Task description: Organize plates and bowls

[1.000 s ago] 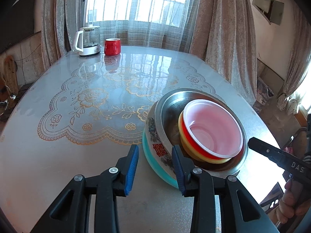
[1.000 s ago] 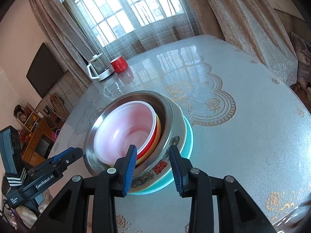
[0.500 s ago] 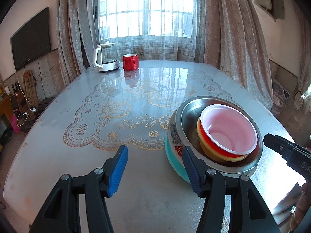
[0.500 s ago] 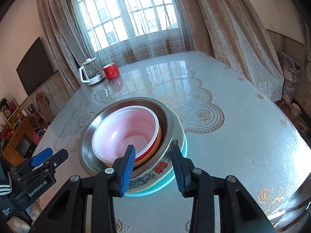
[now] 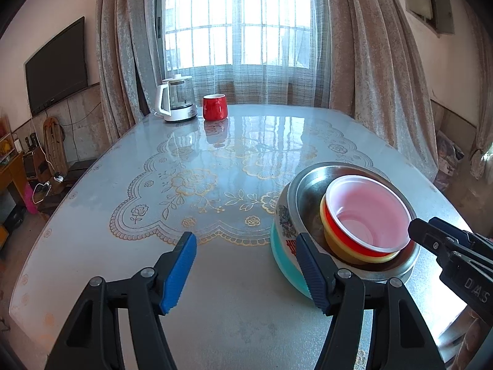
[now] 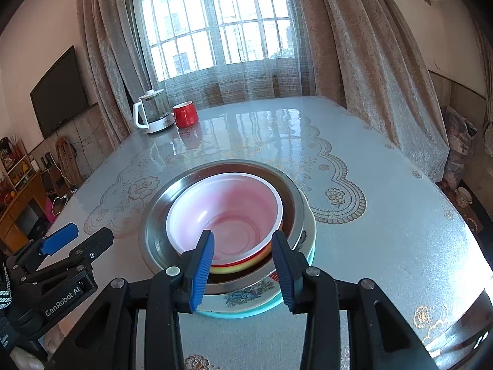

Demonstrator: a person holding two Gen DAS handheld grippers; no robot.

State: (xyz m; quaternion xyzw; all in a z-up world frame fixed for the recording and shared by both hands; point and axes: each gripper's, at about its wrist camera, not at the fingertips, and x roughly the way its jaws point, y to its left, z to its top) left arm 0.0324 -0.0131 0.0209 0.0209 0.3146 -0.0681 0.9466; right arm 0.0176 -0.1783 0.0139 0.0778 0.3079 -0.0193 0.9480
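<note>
Opening claw: my left gripper (image 5: pixel 243 240) is spreading its jaws. A second ago they stood narrow at the near rim of the stack; now they gape wide with nothing between them but bare table (image 5: pixel 215 293).
Right claw: my right gripper (image 6: pixel 242 236) is part open, barely wider than a second ago. It grips nothing, and its pads sit just short of the stack's near edge.
Stack: a pale pink bowl (image 6: pixel 234 209) is nested in red and yellow ones. Those sit in a steel bowl (image 6: pixel 157 231), which rests on a flowered bowl (image 6: pixel 246 293) over a teal dish (image 5: pixel 283 256). The pile looks level and unmoved.
View shift: both claws have tipped up and drawn back from the stack, so it sits lower and farther off in each view.
Meaning: I judge the nesting done, or very nearly so. With both claws let go, the pile stands alone, and I see no other loose plate or bowl.
Surface: the table is glossy and glares with window light. A gold lace pattern spreads left of and beyond the stack.
Far end: a white kettle (image 5: pixel 177 98) and a red mug (image 5: pixel 215 107) stand well beyond the stack.
Room: beyond the stack are a barred window with sheer and heavy curtains. A dark television (image 5: pixel 57 67) hangs far to the stack's left.
</note>
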